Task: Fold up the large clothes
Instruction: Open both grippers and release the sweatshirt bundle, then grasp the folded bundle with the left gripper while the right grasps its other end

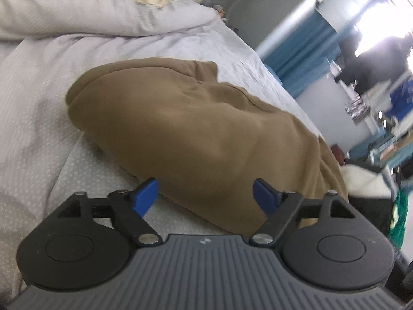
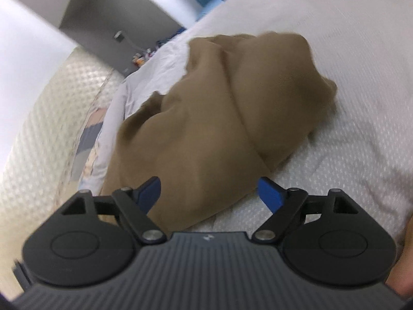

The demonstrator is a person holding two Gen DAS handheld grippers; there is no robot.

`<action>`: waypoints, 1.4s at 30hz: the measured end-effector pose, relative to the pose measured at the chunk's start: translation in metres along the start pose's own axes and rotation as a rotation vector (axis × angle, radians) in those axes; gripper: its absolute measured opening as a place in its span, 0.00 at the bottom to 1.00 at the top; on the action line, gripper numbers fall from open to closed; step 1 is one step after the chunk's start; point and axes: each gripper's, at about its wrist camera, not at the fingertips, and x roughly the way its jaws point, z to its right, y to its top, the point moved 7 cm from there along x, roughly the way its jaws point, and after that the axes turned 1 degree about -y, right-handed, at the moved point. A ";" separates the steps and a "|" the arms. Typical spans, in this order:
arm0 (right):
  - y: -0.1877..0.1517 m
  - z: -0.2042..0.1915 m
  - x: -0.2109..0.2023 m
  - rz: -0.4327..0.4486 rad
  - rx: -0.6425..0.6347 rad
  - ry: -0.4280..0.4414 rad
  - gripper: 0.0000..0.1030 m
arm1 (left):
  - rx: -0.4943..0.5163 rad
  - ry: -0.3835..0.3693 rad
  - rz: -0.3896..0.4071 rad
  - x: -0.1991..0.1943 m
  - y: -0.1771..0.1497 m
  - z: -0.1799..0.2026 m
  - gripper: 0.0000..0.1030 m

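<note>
Bed w/ pale quilted cover (image 1: 38, 98) fills the view. Tan garment (image 1: 196, 131) lies bunched on it, right in front of me. My left gripper (image 1: 205, 196) & right gripper (image 2: 210, 193): jaws wide apart, clamping nothing.

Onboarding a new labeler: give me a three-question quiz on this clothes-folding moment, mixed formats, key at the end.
1. True or false: the left gripper is clamped on the tan garment.
2. Multiple choice: what does the tan garment lie on? A) a wooden floor B) a pale quilted bedspread C) a chair
3. Fill in: the jaws of the right gripper stand ____.

Key
1. False. Its jaws stand wide, with the garment's near edge in front of them and nothing pinched.
2. B. The garment sits bunched in a heap on the bedspread, not laid flat.
3. Open; the blue fingertips are well apart, over the garment's near edge.
</note>
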 end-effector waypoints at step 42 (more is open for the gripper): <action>0.068 0.052 0.065 0.151 0.414 0.115 1.00 | -0.657 -0.129 0.099 0.072 0.042 -0.098 0.87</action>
